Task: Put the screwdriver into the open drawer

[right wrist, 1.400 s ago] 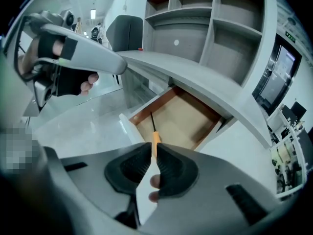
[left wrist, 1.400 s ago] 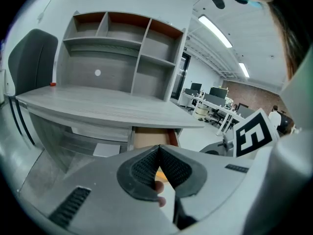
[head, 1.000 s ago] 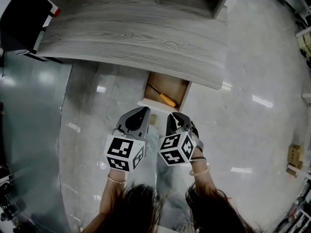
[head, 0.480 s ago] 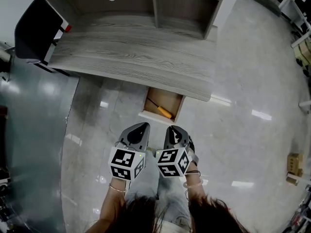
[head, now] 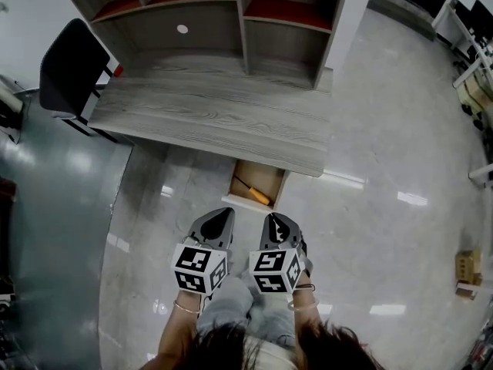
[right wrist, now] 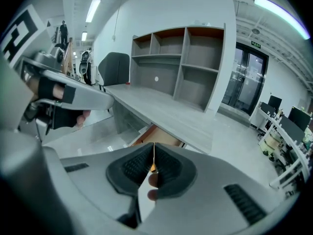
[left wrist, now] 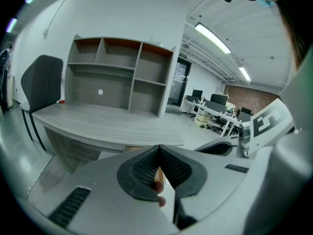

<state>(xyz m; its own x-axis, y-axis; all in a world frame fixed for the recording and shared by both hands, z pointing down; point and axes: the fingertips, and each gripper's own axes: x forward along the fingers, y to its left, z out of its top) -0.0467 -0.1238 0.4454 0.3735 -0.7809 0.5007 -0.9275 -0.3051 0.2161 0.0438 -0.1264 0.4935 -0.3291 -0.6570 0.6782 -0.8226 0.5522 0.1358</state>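
The screwdriver (head: 254, 191), thin shaft with an orange handle, lies inside the open wooden drawer (head: 266, 174) under the grey desk (head: 208, 118). Both grippers hang side by side over the floor, nearer to me than the drawer and apart from it. My left gripper (head: 226, 213) is shut with nothing in it, jaws meeting in a line in the left gripper view (left wrist: 158, 150). My right gripper (head: 271, 219) is shut and empty too (right wrist: 154, 150). In the right gripper view the drawer (right wrist: 161, 135) shows just beyond the jaws.
A shelf unit (head: 231, 21) stands on the back of the desk. A black chair (head: 73, 72) sits at the desk's left end. Glossy floor (head: 385, 168) spreads to the right, with a small cardboard box (head: 464, 264) far right.
The view has pulled back from the desk, so the drawer and screwdriver look smaller and farther. Both grippers stay shut and side by side, a little lower in the picture.
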